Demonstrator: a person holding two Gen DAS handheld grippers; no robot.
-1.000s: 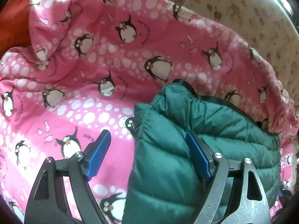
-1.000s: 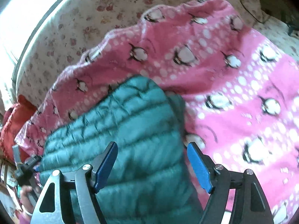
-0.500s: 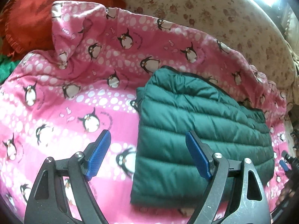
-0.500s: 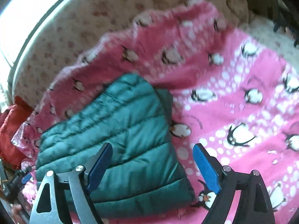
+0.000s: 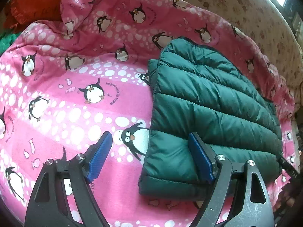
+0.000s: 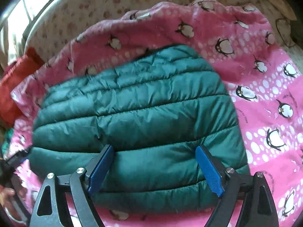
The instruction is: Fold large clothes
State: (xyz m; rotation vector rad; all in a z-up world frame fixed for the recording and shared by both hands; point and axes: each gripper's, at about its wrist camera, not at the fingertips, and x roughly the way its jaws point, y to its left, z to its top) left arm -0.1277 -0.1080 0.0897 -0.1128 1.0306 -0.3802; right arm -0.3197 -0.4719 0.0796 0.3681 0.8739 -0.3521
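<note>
Here the left claw (image 5: pixel 150 158) stands wide and holds nothing, its right finger over the near left corner of the green puffer jacket (image 5: pixel 208 109). The right claw (image 6: pixel 155 168), also wide and empty, hovers above the jacket's near edge. The jacket lies folded on the pink penguin blanket (image 5: pixel 75 98). It looks light, soft and slippery; I would pinch a stitched seam at the edge. Compared with half a second ago, both claws are closer to it.

Black jaws, blue ribbed pads (image 5: pixel 100 157)
</note>
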